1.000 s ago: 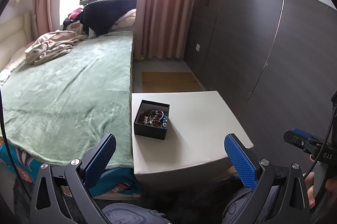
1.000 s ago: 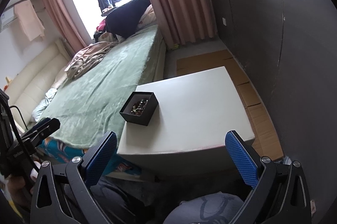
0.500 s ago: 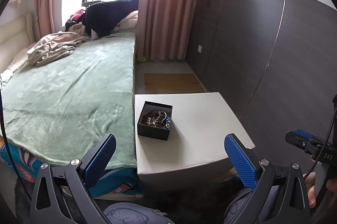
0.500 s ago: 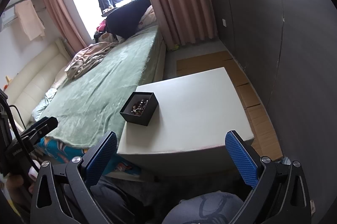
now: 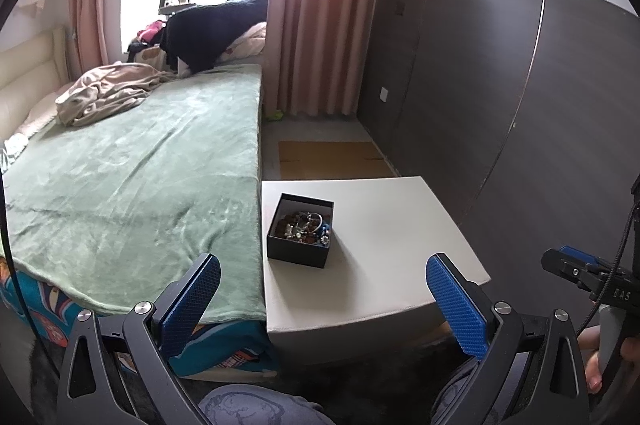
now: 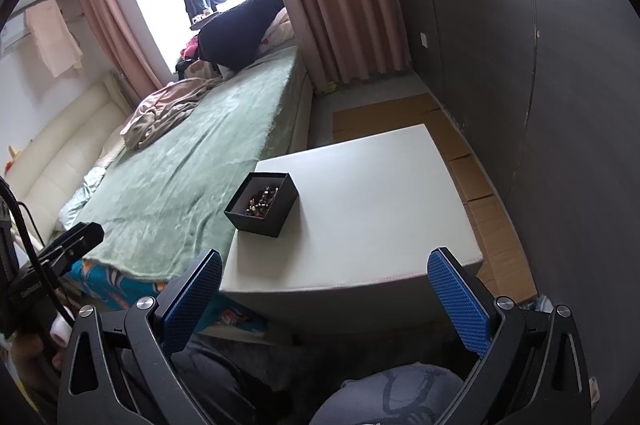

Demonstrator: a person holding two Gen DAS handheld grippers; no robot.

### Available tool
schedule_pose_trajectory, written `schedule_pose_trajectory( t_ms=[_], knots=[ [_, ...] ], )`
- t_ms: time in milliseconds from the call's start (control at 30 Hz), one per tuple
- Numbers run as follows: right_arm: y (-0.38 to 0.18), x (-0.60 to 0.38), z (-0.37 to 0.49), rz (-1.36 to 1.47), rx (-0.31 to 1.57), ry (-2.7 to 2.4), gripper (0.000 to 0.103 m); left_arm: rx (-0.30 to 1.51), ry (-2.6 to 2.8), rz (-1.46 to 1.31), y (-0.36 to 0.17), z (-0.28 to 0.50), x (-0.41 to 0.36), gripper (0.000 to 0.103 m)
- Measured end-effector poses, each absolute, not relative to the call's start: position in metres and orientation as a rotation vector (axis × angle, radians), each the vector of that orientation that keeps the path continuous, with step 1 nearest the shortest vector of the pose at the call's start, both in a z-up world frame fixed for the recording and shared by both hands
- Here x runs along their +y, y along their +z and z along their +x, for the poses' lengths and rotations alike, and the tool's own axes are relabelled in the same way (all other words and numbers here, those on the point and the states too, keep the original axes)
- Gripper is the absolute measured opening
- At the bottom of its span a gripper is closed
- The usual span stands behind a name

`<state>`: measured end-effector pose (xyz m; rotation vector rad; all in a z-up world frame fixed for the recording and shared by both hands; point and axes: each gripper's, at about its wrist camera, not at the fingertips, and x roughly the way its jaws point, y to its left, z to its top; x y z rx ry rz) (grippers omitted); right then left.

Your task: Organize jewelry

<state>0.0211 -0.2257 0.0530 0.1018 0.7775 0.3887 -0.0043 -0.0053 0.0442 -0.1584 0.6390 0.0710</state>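
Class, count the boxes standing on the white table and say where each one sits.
1. A single open black box of jewelry sits on the white table, at its side nearest the bed. No others are visible.

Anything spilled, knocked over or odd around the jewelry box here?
Nothing stands out. The black box sits upright on the white table near the bed-side edge, jewelry heaped inside, none spilled. Both grippers are open and empty.

Black box point(image 5: 299, 240), frame centre: matt, card-like walls; contents are glinting metal and beads point(image 5: 306, 225). White table point(image 5: 384, 225), centre right: smooth, dull finish, stitched seam along the near edge. Green blanket point(image 5: 132, 185), left: soft plush cloth with slight sheen. Left gripper point(image 5: 322, 299) and right gripper point(image 6: 324, 299), bottom: finger pads point(image 5: 456, 305) of blue textured rubber, matt black frames, bright metal screws. Wall panels point(image 5: 520, 85), right: dark matt wood grain. Flat brown cardboard point(image 5: 332, 159) on the floor.
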Motion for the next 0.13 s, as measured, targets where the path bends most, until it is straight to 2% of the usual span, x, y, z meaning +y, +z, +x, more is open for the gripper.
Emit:
schedule_pose_trajectory(
  t_ms=[133],
  knots=[
    [0.0483,-0.2226,0.0285,0.104,0.786,0.375,0.103,0.643,0.065,-0.158,0.0393,0.0015,-0.0028,0.102]
  ],
)
